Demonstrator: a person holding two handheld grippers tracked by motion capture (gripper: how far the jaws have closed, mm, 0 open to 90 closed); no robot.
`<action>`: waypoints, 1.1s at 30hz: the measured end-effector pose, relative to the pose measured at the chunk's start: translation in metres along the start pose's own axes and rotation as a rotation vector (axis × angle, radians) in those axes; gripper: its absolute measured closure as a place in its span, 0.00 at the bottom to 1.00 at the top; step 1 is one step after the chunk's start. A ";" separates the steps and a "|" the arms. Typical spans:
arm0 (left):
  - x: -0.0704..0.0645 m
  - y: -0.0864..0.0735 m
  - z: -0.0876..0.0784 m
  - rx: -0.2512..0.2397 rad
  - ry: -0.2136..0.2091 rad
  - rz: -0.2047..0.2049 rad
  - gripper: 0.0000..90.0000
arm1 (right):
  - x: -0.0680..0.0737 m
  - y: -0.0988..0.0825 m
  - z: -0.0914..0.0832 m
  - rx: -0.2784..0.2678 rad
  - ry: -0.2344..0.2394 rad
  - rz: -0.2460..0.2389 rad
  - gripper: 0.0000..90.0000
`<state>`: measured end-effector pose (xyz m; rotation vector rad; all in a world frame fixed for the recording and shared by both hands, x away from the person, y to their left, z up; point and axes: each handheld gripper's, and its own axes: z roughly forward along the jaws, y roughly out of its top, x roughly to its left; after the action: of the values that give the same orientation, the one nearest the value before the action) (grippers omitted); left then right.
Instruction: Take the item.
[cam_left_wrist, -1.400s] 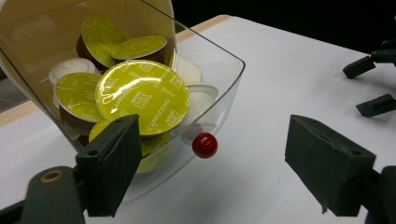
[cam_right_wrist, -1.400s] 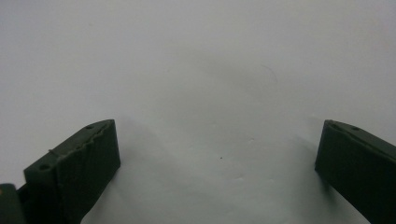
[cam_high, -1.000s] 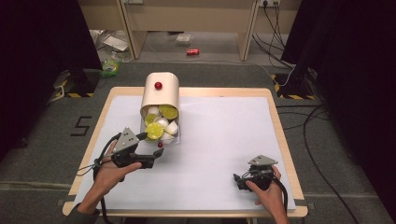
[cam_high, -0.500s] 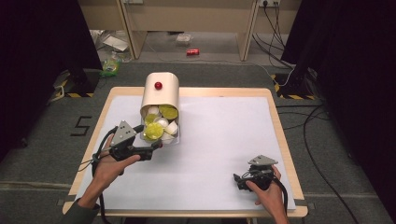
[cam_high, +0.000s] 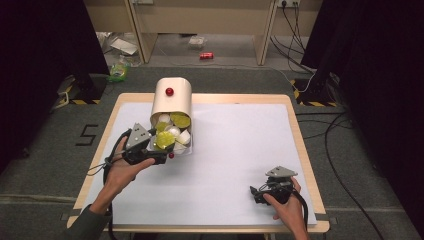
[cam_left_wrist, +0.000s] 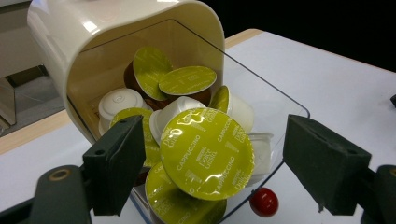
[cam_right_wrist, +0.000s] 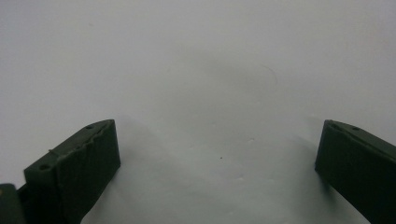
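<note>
Left gripper (cam_high: 167, 149) sits at the mouth of the cream capsule dispenser (cam_high: 171, 97), which lies tipped on its side at the far left part of the white table (cam_high: 235, 150). Its jaws have just been closing a bit, with a green-lidded capsule (cam_left_wrist: 205, 151) between them (lid reads "cappuccino"); in the left gripper view there is a clear gap on both sides of the lid, so the pads aren't pressing it yet, jaws apart. That capsule stands on edge at the front of the clear drawer (cam_left_wrist: 275, 100), leaning on other green and white capsules (cam_left_wrist: 121, 103) piled behind. Small red knob (cam_left_wrist: 264, 201) at the drawer's front edge, just below the capsule.

Right gripper (cam_high: 257, 192) rests near the right front of the table, well apart from the dispenser, jaws spread wide with nothing between them (bare white surface in the right gripper view).
</note>
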<state>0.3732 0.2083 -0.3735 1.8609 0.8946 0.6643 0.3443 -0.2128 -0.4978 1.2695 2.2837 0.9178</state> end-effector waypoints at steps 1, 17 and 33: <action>0.000 0.000 0.002 0.004 0.003 0.002 0.23 | 0.000 0.000 0.000 0.000 0.000 0.000 0.00; 0.003 0.001 0.019 0.064 0.042 0.018 0.29 | 0.000 0.000 0.000 -0.001 0.000 -0.002 0.00; 0.002 0.001 0.020 0.062 0.014 0.019 0.45 | 0.000 0.000 0.000 -0.001 0.000 -0.005 0.00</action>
<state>0.3895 0.1998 -0.3805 1.9239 0.9169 0.6690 0.3444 -0.2131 -0.4978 1.2631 2.2847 0.9177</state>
